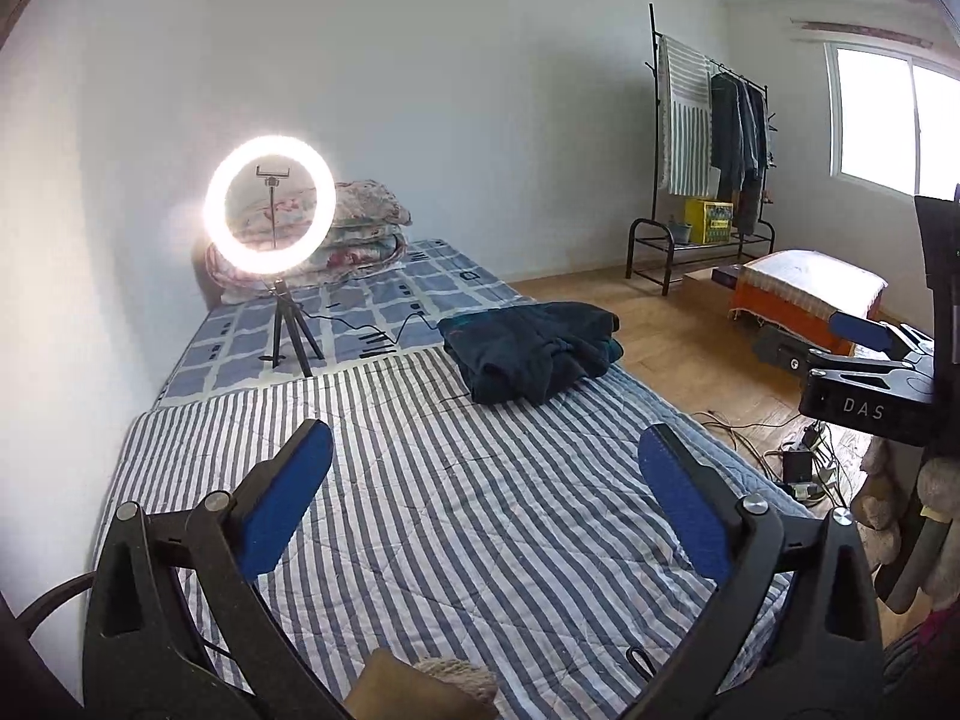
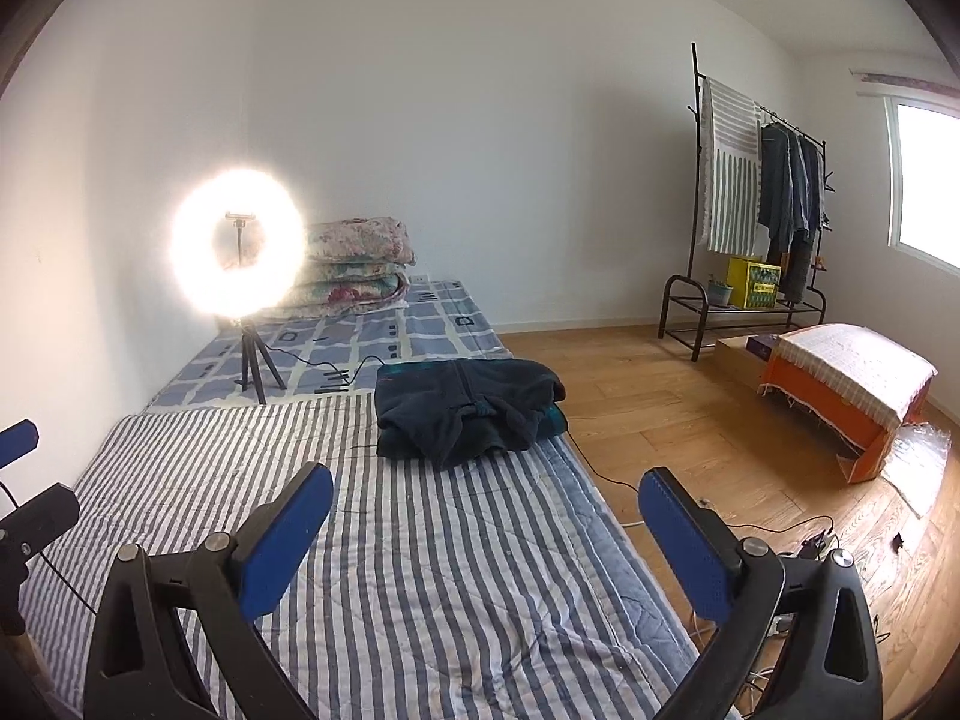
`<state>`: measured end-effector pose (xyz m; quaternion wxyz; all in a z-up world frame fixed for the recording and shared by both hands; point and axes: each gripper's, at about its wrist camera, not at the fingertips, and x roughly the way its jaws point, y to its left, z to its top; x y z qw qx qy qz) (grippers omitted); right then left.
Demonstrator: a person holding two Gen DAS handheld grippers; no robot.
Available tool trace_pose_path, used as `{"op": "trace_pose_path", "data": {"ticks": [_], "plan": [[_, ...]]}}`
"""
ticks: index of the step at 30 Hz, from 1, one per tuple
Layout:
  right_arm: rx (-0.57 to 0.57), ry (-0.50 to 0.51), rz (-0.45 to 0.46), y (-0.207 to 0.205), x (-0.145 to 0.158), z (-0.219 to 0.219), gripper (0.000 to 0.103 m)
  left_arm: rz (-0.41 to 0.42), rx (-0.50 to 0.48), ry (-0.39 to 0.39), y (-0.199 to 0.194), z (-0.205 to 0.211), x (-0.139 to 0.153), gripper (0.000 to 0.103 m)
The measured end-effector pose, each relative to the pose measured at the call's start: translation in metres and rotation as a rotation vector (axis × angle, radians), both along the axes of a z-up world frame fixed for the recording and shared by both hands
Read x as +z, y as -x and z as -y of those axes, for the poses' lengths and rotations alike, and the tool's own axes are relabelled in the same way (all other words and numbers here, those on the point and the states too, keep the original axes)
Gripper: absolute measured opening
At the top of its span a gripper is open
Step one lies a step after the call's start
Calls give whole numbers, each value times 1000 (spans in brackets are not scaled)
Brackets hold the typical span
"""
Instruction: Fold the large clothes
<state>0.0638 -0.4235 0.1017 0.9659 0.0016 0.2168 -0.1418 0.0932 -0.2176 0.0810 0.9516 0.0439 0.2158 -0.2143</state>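
**Both of my hand-held grippers released above the bed, dark garment lying ahead**

I stand over a bed [image 2: 456, 600] covered with a grey-and-white striped quilt [image 1: 480, 510]; farther along, a blue checked sheet [image 2: 420, 330] shows. A lit ring light [image 1: 270, 211] on a small tripod stands on that sheet, its cable trailing across it, with a stack of flowered quilts [image 2: 354, 270] behind it against the white wall. On the wooden floor [image 2: 690, 420] to the right stand a black clothes rack [image 2: 756, 210] with hanging clothes, a yellow box [image 2: 753, 282] on its lower shelf, and an orange box with a pale cloth over it [image 2: 852, 384]. A window [image 1: 894, 120] lights the right wall.

The dark garment [image 2: 468, 408], loosely bundled, lies on the striped quilt near the bed's right edge, well ahead of me.

My left hand-held gripper [image 1: 486, 486] hangs above the quilt, blue pads spread wide, holding and touching nothing. My right hand-held gripper [image 2: 486, 516] is likewise spread wide and empty, over the bed's right edge.
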Motion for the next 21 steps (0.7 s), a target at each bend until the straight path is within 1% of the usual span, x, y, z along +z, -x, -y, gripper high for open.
{"op": "trace_pose_path", "data": {"ticks": [5,11,21], "plan": [[-5,20,-5,1,-3,-9,103,-7,4,4,4,-6,0,103],[-3,28,-19,-3,-7,-16,103,11,10,-12,9,-7,-1,103],[-5,49,-10,-1,-7,-25,103,16,26,-26,11,-11,-5,103]]}}
